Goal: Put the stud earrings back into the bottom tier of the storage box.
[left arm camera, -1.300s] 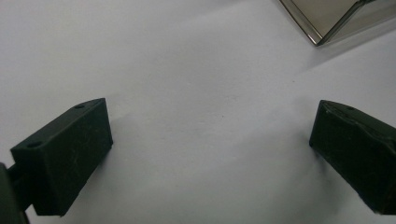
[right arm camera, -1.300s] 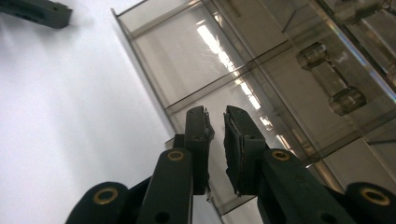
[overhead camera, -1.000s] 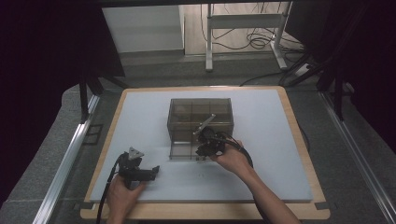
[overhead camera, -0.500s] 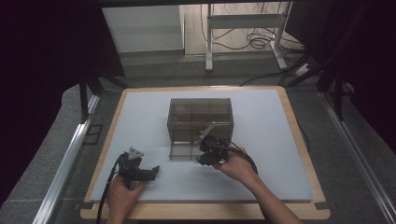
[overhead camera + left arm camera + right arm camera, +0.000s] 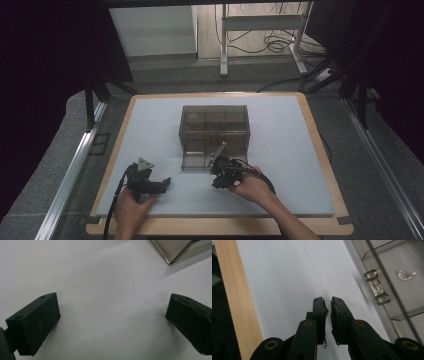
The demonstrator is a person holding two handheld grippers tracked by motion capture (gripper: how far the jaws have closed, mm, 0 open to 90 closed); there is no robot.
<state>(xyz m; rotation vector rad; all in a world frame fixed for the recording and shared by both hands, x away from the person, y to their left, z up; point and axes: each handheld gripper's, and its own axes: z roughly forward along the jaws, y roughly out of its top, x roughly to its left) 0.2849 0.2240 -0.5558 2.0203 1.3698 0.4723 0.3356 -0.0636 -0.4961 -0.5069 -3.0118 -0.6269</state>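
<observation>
Two grippers low over the white mat [image 5: 300, 150], one busy, one idle. Right gripper [image 5: 217, 177] [image 5: 328, 302] just in front of the smoke-tinted acrylic box [image 5: 215, 127], side-on to it, jaws pressed almost together with a thin slit between; a small glint on one pad, too tiny to call a held thing. Box at mid-table, its front panel [image 5: 219, 150] apparently swung ajar and leaning toward that gripper. Clear hinge block [image 5: 377, 287] and a little metal hook [image 5: 406, 275] visible through the tinted wall [image 5: 392, 260].

Left gripper [image 5: 162, 182] [image 5: 112, 312] resting near the front-left of the mat, jaws spread wide over bare surface, well apart from the box, only a corner of it [image 5: 172, 250] in its view.

Likely trouble from here: a light, unbraced box sliding or tipping under a sideways nudge from the right hand. Also possible: narrow jaw tips slipping off slick acrylic, or catching the loose panel and straining the hinge. Safer with the idle gripper steadying a wall first.
</observation>
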